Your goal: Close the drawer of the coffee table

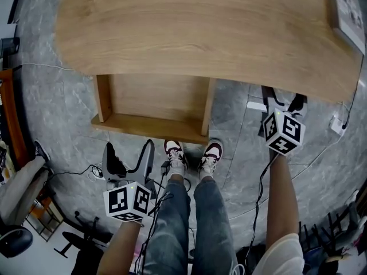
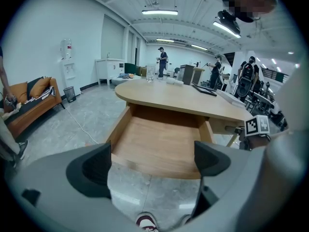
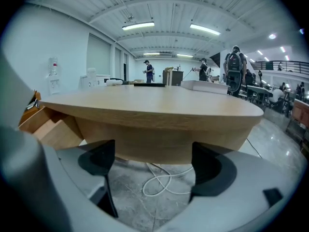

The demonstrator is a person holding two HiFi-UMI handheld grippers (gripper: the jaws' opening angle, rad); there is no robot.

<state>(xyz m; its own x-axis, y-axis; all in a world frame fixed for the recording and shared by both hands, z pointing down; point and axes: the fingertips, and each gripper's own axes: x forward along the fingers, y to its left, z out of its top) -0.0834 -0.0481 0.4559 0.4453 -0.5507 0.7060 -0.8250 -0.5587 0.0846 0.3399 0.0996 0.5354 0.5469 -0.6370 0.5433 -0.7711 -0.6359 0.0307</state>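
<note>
Two tools, both spread wide and empty: the left tool [image 2: 152, 162] faces the drawer [image 2: 159, 141], which stands pulled out from under the counter [image 2: 193, 100], near but untouched. The right tool [image 3: 152, 164] points at the counter's rounded edge, off to the drawer's side.

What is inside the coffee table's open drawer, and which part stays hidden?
The drawer shows only its bare wooden floor and side walls; nothing lies in the visible part. Its rear runs under the tabletop, which covers it.
</note>
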